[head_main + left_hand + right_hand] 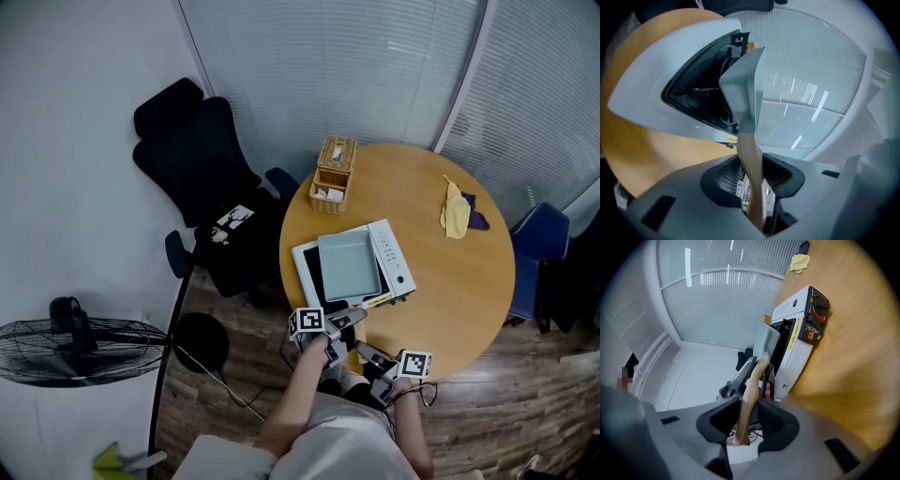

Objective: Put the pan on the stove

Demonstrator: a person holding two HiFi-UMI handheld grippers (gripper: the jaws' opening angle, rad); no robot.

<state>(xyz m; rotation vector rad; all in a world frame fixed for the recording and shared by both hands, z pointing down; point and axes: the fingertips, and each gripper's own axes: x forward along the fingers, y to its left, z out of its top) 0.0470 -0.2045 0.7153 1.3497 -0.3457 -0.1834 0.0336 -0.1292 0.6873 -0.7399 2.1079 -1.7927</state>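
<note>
The pan [350,265] was right over the white stove [395,259], near the front edge of the round wooden worktop [469,300]. It was a square, shallow pan, pale grey-blue, with straight low walls. From the head view it covered most of the dark burner recess, though I couldn't tell whether it sat fully down.

In the left gripper view the pan [743,84] showed on edge, its thin wall narrowing into a light wooden handle [751,168]. The left gripper [750,177] had that handle between its fingers, and the ribbed pads pinched it on both sides.

The right gripper [749,420] was on the same handle [752,390], further back at the tip. Its fingers closed around the wood too. Beyond it the pan [766,341] stood over the stove [797,338], whose red and black knob faced the bare worktop [853,357].

A yellow cloth [455,211] lay well apart, across the worktop.
</note>
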